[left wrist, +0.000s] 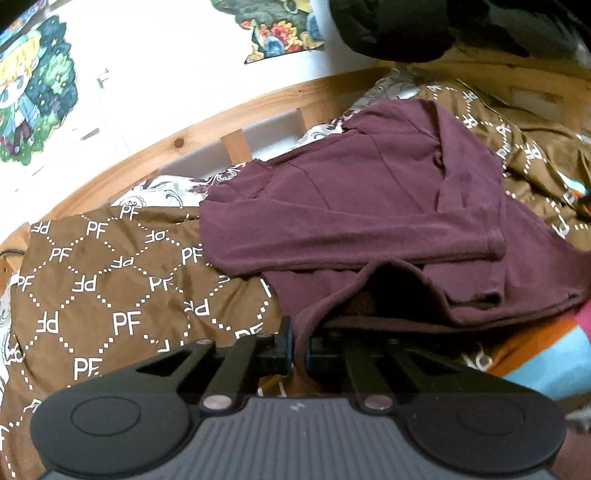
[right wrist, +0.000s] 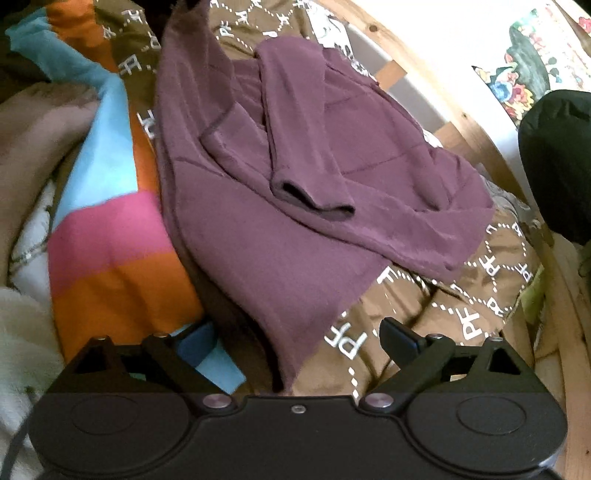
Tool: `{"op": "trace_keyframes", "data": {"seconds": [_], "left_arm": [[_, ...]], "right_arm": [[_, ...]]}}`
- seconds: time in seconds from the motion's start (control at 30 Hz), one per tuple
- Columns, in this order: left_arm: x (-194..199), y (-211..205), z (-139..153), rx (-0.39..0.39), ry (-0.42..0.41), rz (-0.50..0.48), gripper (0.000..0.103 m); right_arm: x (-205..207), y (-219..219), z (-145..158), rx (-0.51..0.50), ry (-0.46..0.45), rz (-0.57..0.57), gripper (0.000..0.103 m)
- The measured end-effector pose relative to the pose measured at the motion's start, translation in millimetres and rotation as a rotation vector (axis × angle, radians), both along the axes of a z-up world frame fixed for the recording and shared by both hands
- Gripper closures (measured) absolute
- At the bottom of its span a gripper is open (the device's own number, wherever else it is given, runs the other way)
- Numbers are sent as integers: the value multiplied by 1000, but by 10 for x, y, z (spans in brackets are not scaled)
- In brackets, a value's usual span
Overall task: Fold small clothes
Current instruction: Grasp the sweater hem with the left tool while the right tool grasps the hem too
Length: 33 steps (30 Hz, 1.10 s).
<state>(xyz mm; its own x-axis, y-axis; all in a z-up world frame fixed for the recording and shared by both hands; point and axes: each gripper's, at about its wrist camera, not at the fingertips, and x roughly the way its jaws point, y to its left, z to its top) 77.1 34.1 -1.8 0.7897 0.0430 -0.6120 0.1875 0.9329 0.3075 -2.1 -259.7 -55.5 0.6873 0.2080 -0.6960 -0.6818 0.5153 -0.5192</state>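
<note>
Maroon long-sleeved top (left wrist: 354, 206) lying on the brown monogram bedspread (left wrist: 103, 295), sleeves folded across. Left tool (left wrist: 298, 354) clamped on its near hem; right tool (right wrist: 299, 341) spread wide, straddling the hem corner ungripped. Risk: one-sided lifting drags and skews the fold.

The maroon top (left wrist: 369, 206) hides much of the brown blanket (left wrist: 110, 295) beneath it. 1 dark bundle (left wrist: 399, 26) is cut off by the upper edge. The striped blanket (right wrist: 110, 240) looks blurred at the left.
</note>
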Motion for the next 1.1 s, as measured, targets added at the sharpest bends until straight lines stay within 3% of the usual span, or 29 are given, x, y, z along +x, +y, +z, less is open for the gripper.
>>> {"op": "trace_keyframes", "data": {"seconds": [0.1, 0.2, 0.3, 0.43, 0.5, 0.57, 0.63, 0.67, 0.87, 1.1], "left_arm": [[85, -11, 57, -8, -3, 6, 97], [155, -18, 112, -18, -10, 17, 97], [171, -11, 147, -22, -17, 26, 97], [96, 38, 134, -18, -8, 24, 97], [9, 72, 98, -19, 5, 19, 97], [-82, 91, 57, -22, 15, 18, 97], [-198, 101, 14, -22, 25, 33, 97], [-253, 103, 0, -21, 25, 39, 97], [-607, 76, -42, 3, 6, 64, 99], [-925, 52, 81, -59, -6, 67, 100]], "right_arm": [[2, 82, 50, 64, 22, 20, 8], [-6, 207, 0, 48, 0, 42, 8], [51, 263, -77, 51, -12, 1, 8], [126, 219, -175, -12, -104, -84, 14], [148, 144, -163, -12, -113, -118, 26], [134, 79, -136, -8, -102, -103, 61], [92, 53, -99, 0, -101, -77, 86], [68, 45, -74, 3, -97, -59, 93], [-135, 21, 106, 26, -176, -40, 98], [-380, -180, 371, 83, -228, -81, 99]]}}
